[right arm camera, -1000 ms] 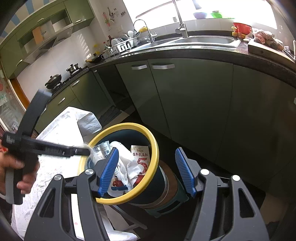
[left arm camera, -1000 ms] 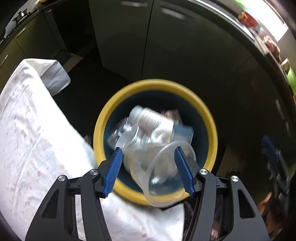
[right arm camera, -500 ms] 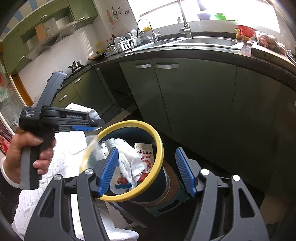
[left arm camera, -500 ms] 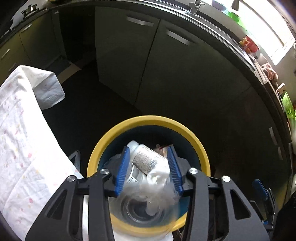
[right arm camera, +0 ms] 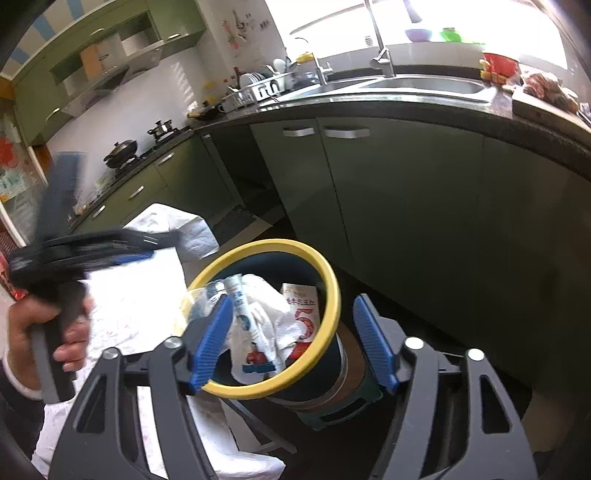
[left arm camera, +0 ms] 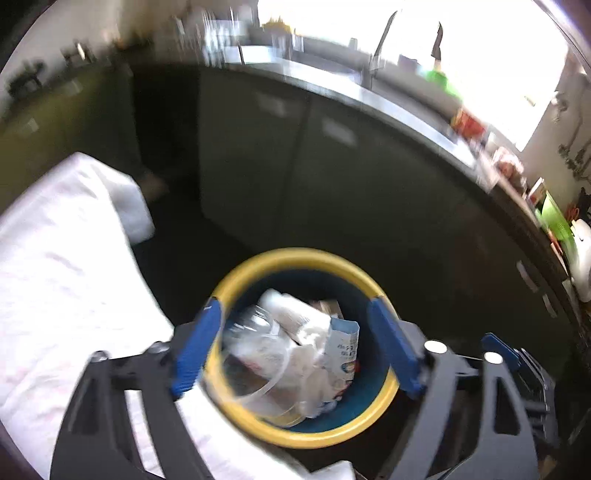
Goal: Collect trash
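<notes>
Over the bin (left arm camera: 236, 284) | we are opening the left gripper (left arm camera: 299, 343) wide, nothing between its jaws | cup (left arm camera: 255, 365), gripped a second ago, is now lying inside | right gripper (right arm camera: 295, 339) opening, empty | we are judging this item collected

Green cabinets (right arm camera: 399, 206) under a sunlit sink (right arm camera: 417, 83) and window (right arm camera: 424, 22).

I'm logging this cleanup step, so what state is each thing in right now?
left gripper: jaws opening, nothing between the pads.
right gripper: jaws opening, empty.
clear plastic cup: inside the bin, lying tilted on the trash.
yellow-rimmed bin: upright, partly filled.
milk carton: in the bin, leaning on its wall.
cabinet doors: closed.
</notes>
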`<state>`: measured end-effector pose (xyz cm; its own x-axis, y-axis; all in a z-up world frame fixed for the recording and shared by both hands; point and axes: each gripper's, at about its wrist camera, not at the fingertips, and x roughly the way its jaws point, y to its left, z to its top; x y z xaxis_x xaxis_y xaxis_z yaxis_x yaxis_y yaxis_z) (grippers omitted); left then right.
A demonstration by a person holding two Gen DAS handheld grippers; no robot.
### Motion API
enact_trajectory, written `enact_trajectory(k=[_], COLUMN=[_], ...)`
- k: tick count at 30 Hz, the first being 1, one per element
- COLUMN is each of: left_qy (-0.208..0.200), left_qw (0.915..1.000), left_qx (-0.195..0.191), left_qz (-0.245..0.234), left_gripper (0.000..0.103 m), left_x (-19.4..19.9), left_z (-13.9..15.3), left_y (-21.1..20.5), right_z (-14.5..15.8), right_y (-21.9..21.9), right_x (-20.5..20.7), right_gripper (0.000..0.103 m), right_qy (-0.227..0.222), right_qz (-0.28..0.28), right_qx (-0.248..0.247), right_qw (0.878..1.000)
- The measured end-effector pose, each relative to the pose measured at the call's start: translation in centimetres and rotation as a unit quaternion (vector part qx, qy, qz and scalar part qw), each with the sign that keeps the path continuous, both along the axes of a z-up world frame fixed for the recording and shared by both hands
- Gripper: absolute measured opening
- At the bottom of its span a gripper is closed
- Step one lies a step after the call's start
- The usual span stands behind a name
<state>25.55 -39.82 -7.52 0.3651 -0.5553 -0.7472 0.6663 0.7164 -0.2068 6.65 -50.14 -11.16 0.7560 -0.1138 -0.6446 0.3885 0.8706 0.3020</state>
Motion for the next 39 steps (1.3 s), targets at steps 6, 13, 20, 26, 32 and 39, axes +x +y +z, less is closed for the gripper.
enact_trajectory(k=[6, 13, 20, 26, 32, 39], left_qy=[-0.133, -0.179, -0.237, -0.235, -0.239, -0.236], left_qw=[0.9879, 0.9606, 0.9288, 0.9207, 0.9091, 0.9055], left_qx=[-0.023, -0.01, 0.002, -0.018, -0.03, -0.034], left_qz=[0.076, 0.212, 0.285, 0.311, 0.34, 0.351], left_gripper=[0.098, 0.098, 0.098, 0.098, 0.098, 0.098], left_x=[-7.6, -14.5, -21.0, -24.8, -27.5, -28.8], left_z=[5.6, 7.6, 8.8, 8.4, 7.9, 7.9], left_y=[11.6, 25.7, 34.4, 38.5, 41.9, 42.5], right_z=[1.3, 4.2, 6.6, 8.3, 8.8, 8.5], right_y=[3.5, 10.3, 16.2, 19.5, 21.2, 21.6], right_x=[0.1, -0.6, -2.2, -3.5, -4.1, -4.1], right_gripper=[0.089, 0.096, 0.096, 0.096, 0.096, 0.096], right_qy=[0.001, -0.012, -0.026, -0.036, -0.045, -0.047], right_qz=[0.042, 0.098, 0.134, 0.145, 0.155, 0.163], right_qx=[-0.027, -0.085, -0.123, -0.151, -0.159, -0.154], right_qw=[0.999, 0.992, 0.983, 0.977, 0.974, 0.973])
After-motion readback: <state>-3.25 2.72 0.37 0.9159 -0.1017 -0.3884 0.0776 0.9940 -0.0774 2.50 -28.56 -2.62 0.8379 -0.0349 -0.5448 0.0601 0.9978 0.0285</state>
